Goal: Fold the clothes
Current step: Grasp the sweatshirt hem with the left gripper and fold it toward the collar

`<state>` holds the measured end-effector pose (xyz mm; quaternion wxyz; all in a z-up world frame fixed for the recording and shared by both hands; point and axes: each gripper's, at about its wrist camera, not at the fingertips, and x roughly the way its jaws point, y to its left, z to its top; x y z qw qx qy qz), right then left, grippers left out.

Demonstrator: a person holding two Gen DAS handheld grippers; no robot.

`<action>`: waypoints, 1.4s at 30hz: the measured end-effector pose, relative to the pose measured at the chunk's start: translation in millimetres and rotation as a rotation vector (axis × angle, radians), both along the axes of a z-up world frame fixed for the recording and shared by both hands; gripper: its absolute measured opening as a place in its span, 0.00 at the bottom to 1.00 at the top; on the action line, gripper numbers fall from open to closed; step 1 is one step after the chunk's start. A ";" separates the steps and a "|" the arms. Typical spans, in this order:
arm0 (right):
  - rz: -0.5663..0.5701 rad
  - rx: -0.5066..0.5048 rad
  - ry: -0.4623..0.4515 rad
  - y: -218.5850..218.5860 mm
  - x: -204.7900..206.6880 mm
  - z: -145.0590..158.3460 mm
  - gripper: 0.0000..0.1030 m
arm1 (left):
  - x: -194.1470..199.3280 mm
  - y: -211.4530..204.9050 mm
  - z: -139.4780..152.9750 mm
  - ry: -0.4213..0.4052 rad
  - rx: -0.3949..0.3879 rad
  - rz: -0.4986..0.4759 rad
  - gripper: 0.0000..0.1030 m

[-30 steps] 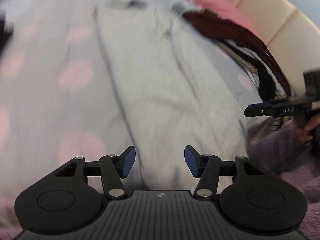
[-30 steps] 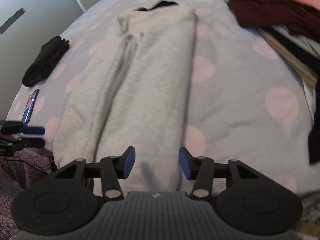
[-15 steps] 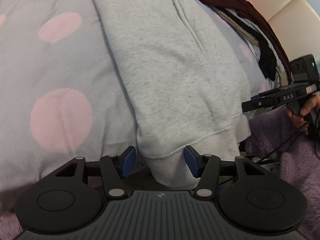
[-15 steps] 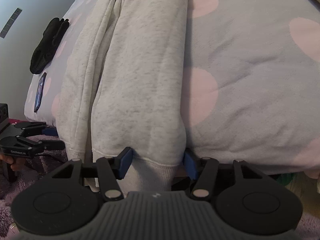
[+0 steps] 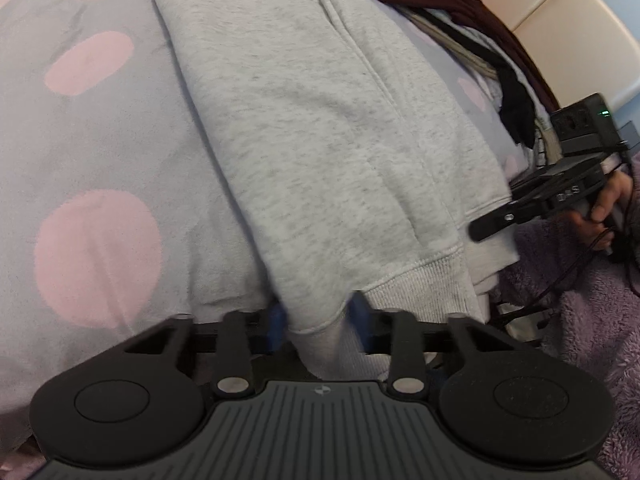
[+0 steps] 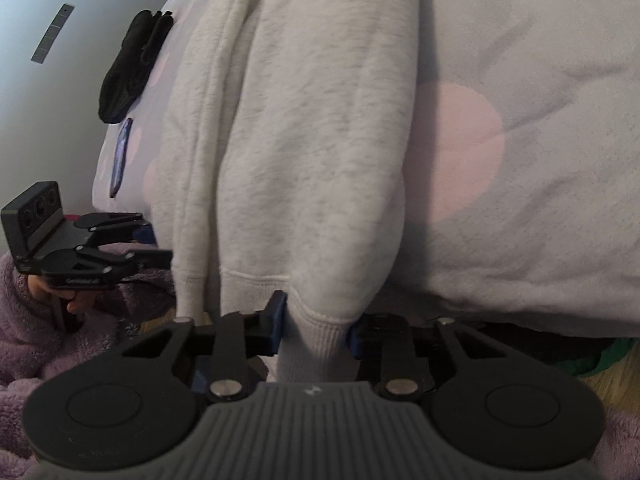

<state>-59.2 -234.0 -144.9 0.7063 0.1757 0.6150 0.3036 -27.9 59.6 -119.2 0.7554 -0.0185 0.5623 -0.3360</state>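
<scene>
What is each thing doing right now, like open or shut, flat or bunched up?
Light grey fleece sweatshirt: folded lengthwise, ribbed hem hanging off the bed edge.
Left gripper: closing around the hem.
Right gripper: closing around the hem.
Small black garment: crumpled.
Dark maroon garment: heaped, unfolded.

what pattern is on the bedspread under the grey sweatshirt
Pale grey with large pink polka dots; the bedspread shows best in the left wrist view, beside the sweatshirt.

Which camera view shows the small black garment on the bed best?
The right wrist view shows it best: the black garment lies whole and unobstructed on the dotted bed cover, left of the grey sweatshirt. The left wrist view does not show it; the dark clothes there belong to a different pile at the right.
</scene>
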 end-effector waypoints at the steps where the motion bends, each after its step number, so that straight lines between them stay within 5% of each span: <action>1: 0.004 0.007 0.001 0.4 -0.3 1.5 0.26 | -0.1 0.1 3.8 0.003 -0.002 -0.004 0.18; 10: 0.011 0.264 -0.039 -2.6 11.8 52.4 0.22 | 18.7 26.2 46.9 0.063 -0.182 -0.001 0.13; 16: -0.073 0.442 -0.086 -19.0 40.8 83.4 0.21 | 58.0 65.7 80.8 0.053 -0.410 0.121 0.12; 20: -0.176 0.497 -0.118 -26.8 75.3 97.9 0.21 | 96.7 74.9 88.8 0.033 -0.469 0.200 0.12; 33: -0.491 0.403 -0.044 -41.9 193.5 73.8 0.28 | 207.4 45.0 51.8 0.007 -0.381 0.416 0.13; 35: -0.536 0.418 -0.046 -43.4 199.2 70.7 0.43 | 216.0 43.5 49.3 -0.011 -0.388 0.446 0.14; 42: -0.692 0.472 -0.054 -48.6 219.2 59.7 0.68 | 233.9 38.0 48.1 -0.062 -0.369 0.525 0.18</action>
